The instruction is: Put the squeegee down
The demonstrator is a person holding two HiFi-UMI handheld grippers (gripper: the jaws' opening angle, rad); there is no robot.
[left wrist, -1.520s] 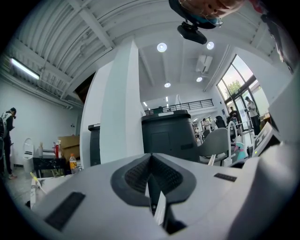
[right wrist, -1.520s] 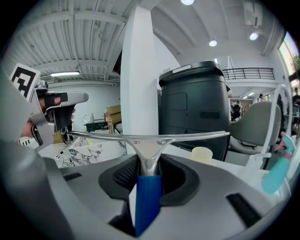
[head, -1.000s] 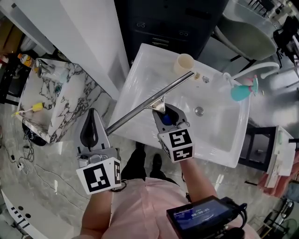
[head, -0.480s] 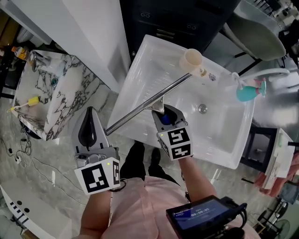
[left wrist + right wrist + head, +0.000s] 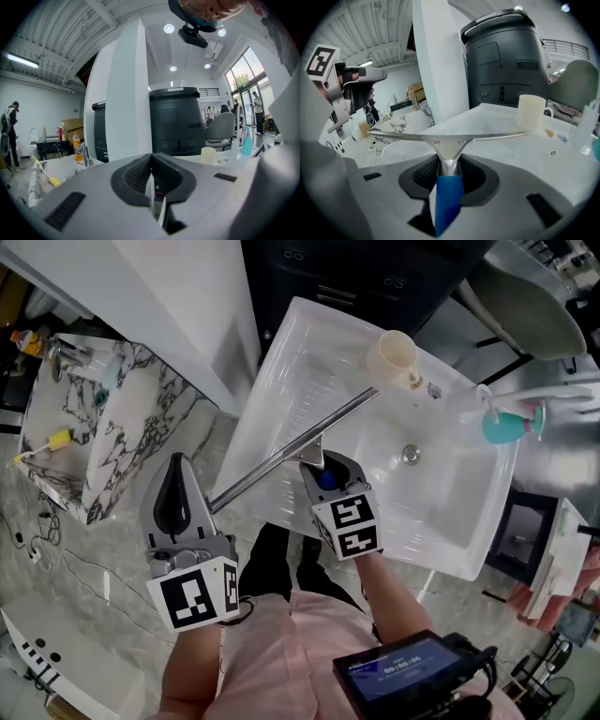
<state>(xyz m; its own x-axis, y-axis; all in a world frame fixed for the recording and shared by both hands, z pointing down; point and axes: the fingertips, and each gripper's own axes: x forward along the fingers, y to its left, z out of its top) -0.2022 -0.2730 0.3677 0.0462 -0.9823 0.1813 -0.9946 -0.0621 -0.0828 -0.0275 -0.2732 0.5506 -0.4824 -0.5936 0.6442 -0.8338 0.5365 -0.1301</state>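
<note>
The squeegee (image 5: 298,446) has a long metal blade and a blue handle (image 5: 449,197). My right gripper (image 5: 324,469) is shut on that handle and holds the blade across the left part of the white sink (image 5: 281,362). Seen from the right gripper view, the blade (image 5: 445,137) runs level just beyond the jaws, above the sink's rim. My left gripper (image 5: 176,495) hangs left of the sink over the floor, shut with nothing in it. In the left gripper view its pads (image 5: 151,174) meet.
A cream cup (image 5: 394,354) stands on the sink's far rim, and a teal spray bottle (image 5: 506,423) at its right. The drain (image 5: 411,455) lies in the basin. A marble counter (image 5: 122,418) with a yellow brush (image 5: 56,442) is at the left. A dark cabinet (image 5: 375,277) stands behind.
My right gripper has sunk toward the sink with the squeegee still held. The left gripper has dropped a little too.
</note>
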